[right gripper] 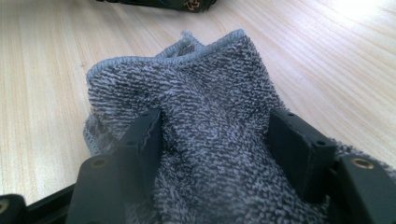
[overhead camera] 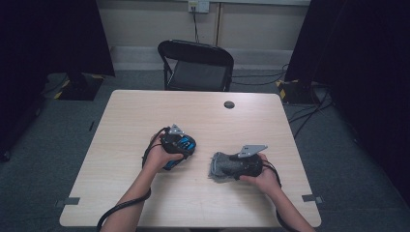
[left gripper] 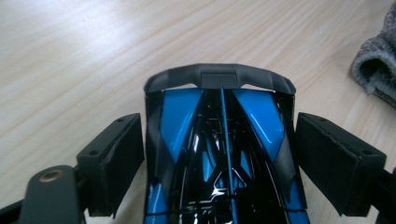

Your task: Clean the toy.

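Toy car and towel on the pale table (overhead camera: 145, 116)

The grey towel (right gripper: 210, 93) lies bunched at the table's right, clamped in the right gripper (right gripper: 215, 144). The blue-and-black toy car (left gripper: 219, 154) sits left-centre between the left gripper (left gripper: 218, 161), its jaws apart, flanking it.

Left gripper (overhead camera: 180, 143): black body, grey three-cornered plate, black cable. Right gripper (overhead camera: 231, 166): same plate. Jaw pads (left gripper: 112, 161) black, blocky, screw-holed; brass insert beside.
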`<state>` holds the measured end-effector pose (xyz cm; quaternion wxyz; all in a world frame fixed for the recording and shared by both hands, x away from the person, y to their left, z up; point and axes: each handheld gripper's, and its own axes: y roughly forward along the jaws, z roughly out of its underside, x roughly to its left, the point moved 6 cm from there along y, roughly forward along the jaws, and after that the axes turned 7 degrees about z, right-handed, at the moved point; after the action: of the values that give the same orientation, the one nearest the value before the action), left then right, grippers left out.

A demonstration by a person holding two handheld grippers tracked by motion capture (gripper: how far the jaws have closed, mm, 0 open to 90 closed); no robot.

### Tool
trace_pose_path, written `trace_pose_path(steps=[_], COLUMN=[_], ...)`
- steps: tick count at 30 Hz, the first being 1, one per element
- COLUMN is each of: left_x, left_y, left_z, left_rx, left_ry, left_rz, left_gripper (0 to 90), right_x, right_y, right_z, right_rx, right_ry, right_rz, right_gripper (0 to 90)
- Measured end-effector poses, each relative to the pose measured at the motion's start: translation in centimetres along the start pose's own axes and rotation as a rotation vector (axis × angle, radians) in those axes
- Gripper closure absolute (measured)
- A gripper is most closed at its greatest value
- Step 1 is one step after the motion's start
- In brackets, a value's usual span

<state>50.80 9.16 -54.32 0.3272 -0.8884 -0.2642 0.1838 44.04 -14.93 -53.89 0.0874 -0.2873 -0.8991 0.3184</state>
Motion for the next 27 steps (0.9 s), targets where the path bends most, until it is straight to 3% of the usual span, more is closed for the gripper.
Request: trace_pose_path(steps=[2, 6, 8, 14, 27], left_x=[0.01, 0.09, 0.0, 0.0, -0.11], left_y=[0.14, 0.17, 0.07, 0.02, 0.19], left_z=[0.04, -0.08, -0.17, -0.19, -0.87], left_rx=[0.0, -0.013, -0.014, -0.002, 0.094], left_ry=[0.018, -0.005, -0.001, 0.003, -0.004], left_rz=[-0.001, -0.012, -0.007, -0.009, -0.007], left_gripper=[15.1, 16.9, 24.3, 24.9, 23.0], right_x=[0.03, 0.03, 0.05, 0.02, 0.02], right_y=[0.0, 0.03, 0.04, 0.05, 0.07], right_z=[0.0, 0.0, -0.01, -0.03, -0.05], right_rx=[0.001, 0.003, 0.003, 0.001, 0.002], right_ry=[-0.002, -0.001, -0.003, 0.001, 0.006], right_rz=[0.003, 0.005, 0.011, 0.021, 0.022], right_gripper=[36.5, 36.8, 37.7, 38.7, 38.5])
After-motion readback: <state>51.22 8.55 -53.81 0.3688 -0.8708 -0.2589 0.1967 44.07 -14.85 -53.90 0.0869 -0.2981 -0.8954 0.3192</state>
